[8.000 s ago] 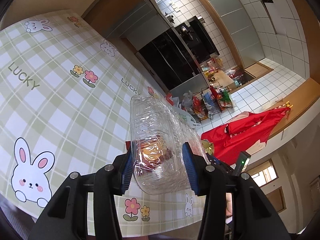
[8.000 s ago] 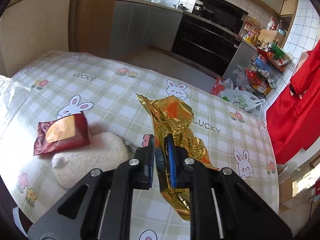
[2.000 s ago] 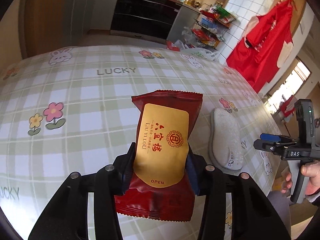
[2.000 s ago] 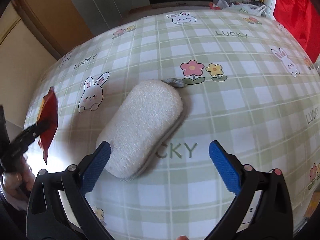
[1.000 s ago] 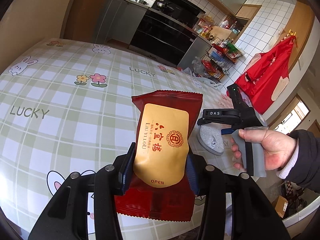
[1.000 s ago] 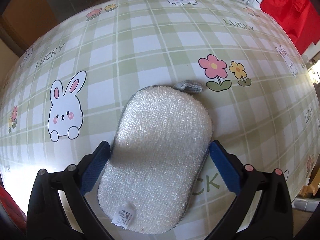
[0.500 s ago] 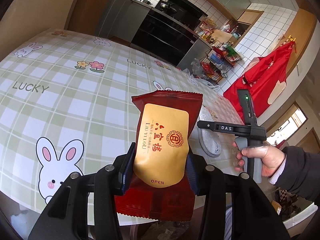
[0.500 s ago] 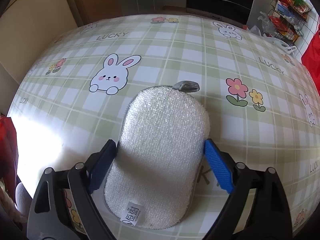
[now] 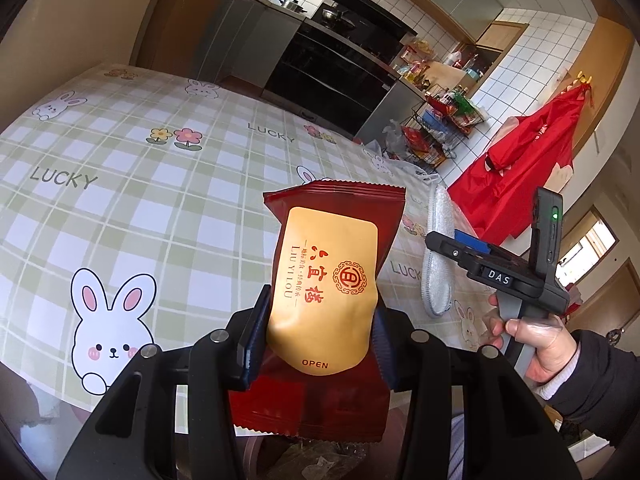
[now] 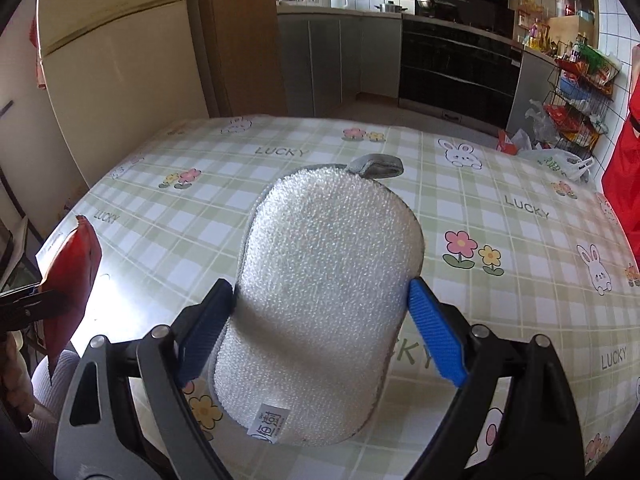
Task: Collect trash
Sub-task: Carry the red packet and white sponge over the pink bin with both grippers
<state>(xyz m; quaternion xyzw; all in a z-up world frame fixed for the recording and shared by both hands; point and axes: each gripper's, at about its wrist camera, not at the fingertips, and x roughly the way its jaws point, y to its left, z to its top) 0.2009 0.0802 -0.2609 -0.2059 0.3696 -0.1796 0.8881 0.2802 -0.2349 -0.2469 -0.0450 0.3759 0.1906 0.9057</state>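
Observation:
My left gripper (image 9: 318,338) is shut on a dark red snack packet (image 9: 328,280) with a gold label, held upright at the near edge of the table; the packet also shows at the left of the right wrist view (image 10: 70,276). My right gripper (image 10: 320,328) is closed on the white sponge pad (image 10: 324,296), whose far end has a grey loop. Its blue pads (image 10: 436,332) press both sides of the pad, which is tilted up off the tablecloth (image 10: 520,240). The right gripper and the sponge (image 9: 438,264) show edge-on in the left wrist view.
The table wears a green checked cloth with rabbits, flowers and "LUCKY" (image 9: 140,184). Crumpled trash (image 9: 320,460) shows below the packet, under the table edge. Behind are kitchen cabinets, a black oven (image 10: 456,68), a wire rack (image 10: 580,92) and a red garment (image 9: 528,160).
My right gripper has closed its pads onto the sponge pad and tipped it up from the cloth. My left gripper has drawn back over the table edge with the packet.

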